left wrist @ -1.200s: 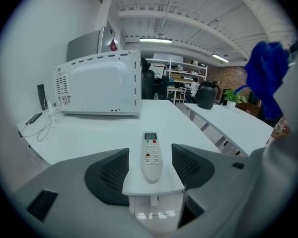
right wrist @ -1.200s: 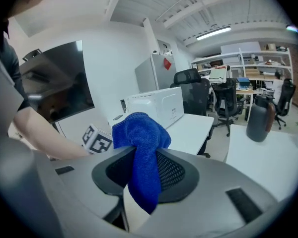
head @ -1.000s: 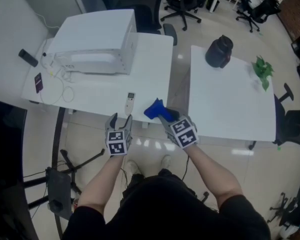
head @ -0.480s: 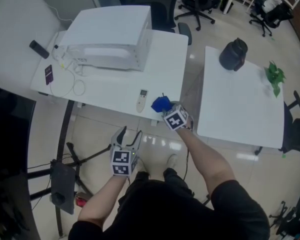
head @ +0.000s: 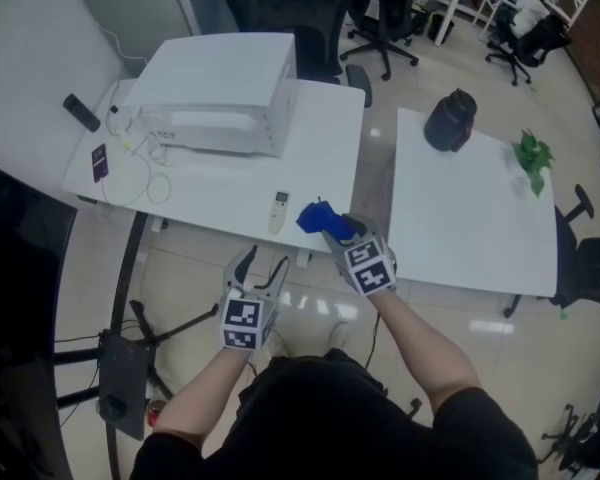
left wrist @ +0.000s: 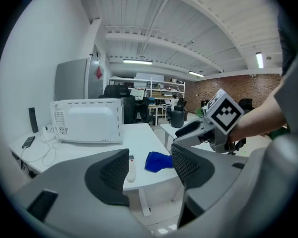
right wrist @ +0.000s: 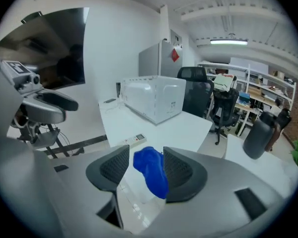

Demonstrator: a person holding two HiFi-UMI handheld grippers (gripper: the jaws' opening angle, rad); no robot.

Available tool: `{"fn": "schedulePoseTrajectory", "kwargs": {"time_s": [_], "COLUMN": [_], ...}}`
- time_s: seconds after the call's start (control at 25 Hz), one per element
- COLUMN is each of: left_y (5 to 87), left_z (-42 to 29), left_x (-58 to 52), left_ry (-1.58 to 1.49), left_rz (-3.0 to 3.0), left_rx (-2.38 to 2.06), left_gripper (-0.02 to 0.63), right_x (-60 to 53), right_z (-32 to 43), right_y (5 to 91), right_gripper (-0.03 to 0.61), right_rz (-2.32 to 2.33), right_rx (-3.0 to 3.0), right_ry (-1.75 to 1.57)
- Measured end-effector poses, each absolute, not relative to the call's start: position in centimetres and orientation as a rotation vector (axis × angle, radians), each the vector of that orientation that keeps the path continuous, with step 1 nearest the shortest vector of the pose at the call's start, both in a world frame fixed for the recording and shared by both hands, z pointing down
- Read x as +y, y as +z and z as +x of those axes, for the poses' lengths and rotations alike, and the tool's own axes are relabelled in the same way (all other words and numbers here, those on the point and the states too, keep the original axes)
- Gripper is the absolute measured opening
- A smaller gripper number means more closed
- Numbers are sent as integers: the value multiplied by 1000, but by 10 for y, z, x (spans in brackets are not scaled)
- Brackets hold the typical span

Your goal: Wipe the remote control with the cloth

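Note:
A white remote control (head: 277, 211) lies near the front edge of the left white table (head: 210, 188). A blue cloth (head: 315, 217) sits just to its right, at the table corner. My right gripper (head: 336, 228) reaches over that corner and its jaws have just been opening. The cloth (right wrist: 151, 172) lies between them against the right pad, with a gap to the left pad. My left gripper (head: 258, 264) hangs open and empty in front of the table, below its edge. The remote (left wrist: 132, 167) and cloth (left wrist: 158, 161) show between its jaws, farther off.
A white microwave (head: 220, 93) stands at the back of the left table, with cables, a phone (head: 99, 161) and a black device (head: 81, 112) at its left. The right table (head: 460, 218) holds a black jug (head: 450, 120) and a plant (head: 532, 156). Office chairs stand behind.
My left gripper has drawn back from the table edge beside the remote and now hangs lower, in front of the table. The right gripper remains at the cloth, jaws wider.

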State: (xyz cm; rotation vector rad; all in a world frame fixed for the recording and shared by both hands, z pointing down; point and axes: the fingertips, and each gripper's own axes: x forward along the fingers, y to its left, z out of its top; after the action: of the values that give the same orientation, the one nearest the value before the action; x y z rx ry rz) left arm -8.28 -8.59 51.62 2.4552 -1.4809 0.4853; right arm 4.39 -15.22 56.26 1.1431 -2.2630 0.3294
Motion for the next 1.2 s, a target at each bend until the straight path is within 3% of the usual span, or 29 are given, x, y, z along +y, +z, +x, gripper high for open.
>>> {"fn": "schedulePoseTrajectory", "kwargs": {"time_s": [0.12,0.16,0.4,0.72,1.2], "left_y": [483,472,426,410,407], "left_z": [-70,-65,-45,-46,-45], "left_x": [-79,-75,-46,-16,-4], "left_ry": [452,444,403,391,386], "left_rz": [2556,2591,2746,2793,2823], "left_rx": [-1465,-1459,-1439,-1430,-1402], "left_gripper": [262,250,131,9,0], "right_x": [-113,-100,-38,4,16], "right_z": [34,31,19,13,-1], "right_y": [513,499,446,417,407], "right_gripper": [211,182,78,12,9], "right_rz": [1152,1155,1179,1205,1207], "right_rx": [-2374,-2404,-2512,-2555,-2543], "right_ry": [315,308,256,173,136]}}
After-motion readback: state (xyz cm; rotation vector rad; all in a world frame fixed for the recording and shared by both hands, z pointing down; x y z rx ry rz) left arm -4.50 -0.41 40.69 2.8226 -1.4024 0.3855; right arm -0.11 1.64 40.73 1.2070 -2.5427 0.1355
